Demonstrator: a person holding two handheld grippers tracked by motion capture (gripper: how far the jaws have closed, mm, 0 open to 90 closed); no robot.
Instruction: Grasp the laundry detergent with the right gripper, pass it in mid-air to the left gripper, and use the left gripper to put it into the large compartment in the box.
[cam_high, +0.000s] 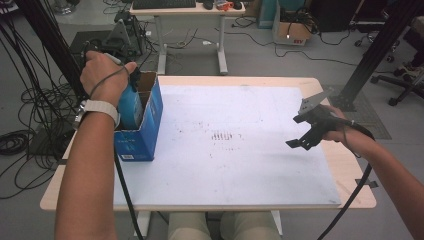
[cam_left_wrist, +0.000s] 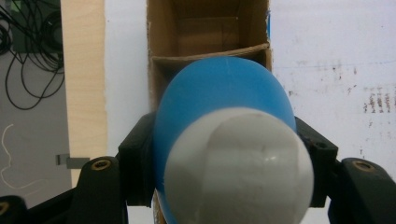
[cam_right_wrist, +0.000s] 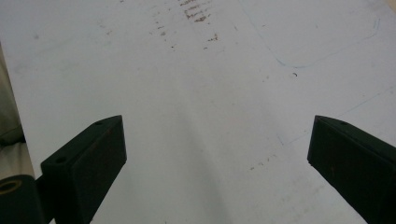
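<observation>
One white board (cam_high: 240, 150) covers the table, and one blue cardboard box (cam_high: 145, 125) stands at the board's left edge, open on top. One blue bottle with a white cap (cam_left_wrist: 224, 116) hangs over the box's near compartment, clamped between the left gripper (cam_left_wrist: 224, 154) jaws. The right gripper (cam_right_wrist: 217, 149) hovers above the board's right side, jaws spread wide with nothing between them.

In the high view, the left hand (cam_high: 106, 75) covers the left gripper (cam_high: 131, 87), and the blue bottle (cam_high: 129, 106) sinks partly behind the wall of the blue cardboard box (cam_high: 150, 120) at the table's left edge. In the left gripper view the bottle's white cap (cam_left_wrist: 238, 168) is blurred and cut off by the bottom edge.
</observation>
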